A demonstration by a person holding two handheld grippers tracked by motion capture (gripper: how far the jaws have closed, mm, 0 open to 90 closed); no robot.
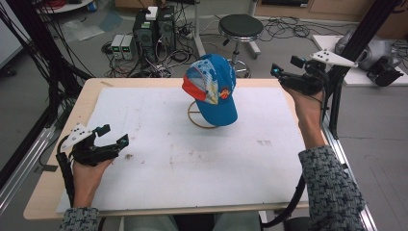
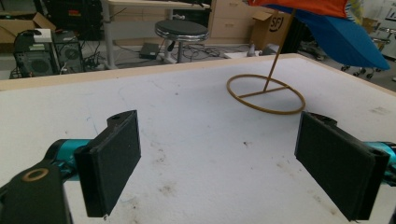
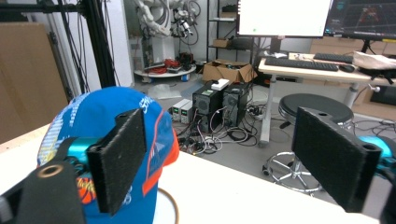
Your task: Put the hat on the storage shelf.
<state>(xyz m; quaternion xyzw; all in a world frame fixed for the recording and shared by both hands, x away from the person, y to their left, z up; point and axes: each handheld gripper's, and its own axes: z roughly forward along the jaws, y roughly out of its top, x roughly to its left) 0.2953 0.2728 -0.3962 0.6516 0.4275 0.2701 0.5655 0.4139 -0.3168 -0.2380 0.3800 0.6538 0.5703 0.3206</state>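
Basically one cap [image 1: 212, 89]: blue crown, orange-red panel on its left side, white and light-blue pattern, round orange logo patch on the side, blue brim hanging toward the near edge. It sits on one thin wire stand [image 1: 202, 118], a ring base flat on the table with a slim post going up into the cap. Cap and stand are near the far edge of the table [image 1: 159, 144], about mid-width. White mat covers most of the wooden top, with scattered dirt marks.

Two grippers, one per hand. Left gripper [image 1: 111, 134] is near the table's left edge, closer to the near-left corner, held low over the mat; its jaws stand wide apart with nothing between them, and in the left gripper view [image 2: 219, 163] bare mat shows in the gap with the stand's ring [image 2: 266, 93] farther on. Right gripper [image 1: 285, 67] is raised by the far-right corner, well apart from the cap; jaws spread wide, holding nothing. In the right gripper view [image 3: 224, 163] the cap [image 3: 93, 130] lies behind the left jaw, not touching.

Off the table beyond the far edge: one black round stool [image 1: 240, 26], two black computer towers [image 1: 154, 29], small grey boxes beside them, cables tangled on the floor. Nothing lies between either gripper and the cap.
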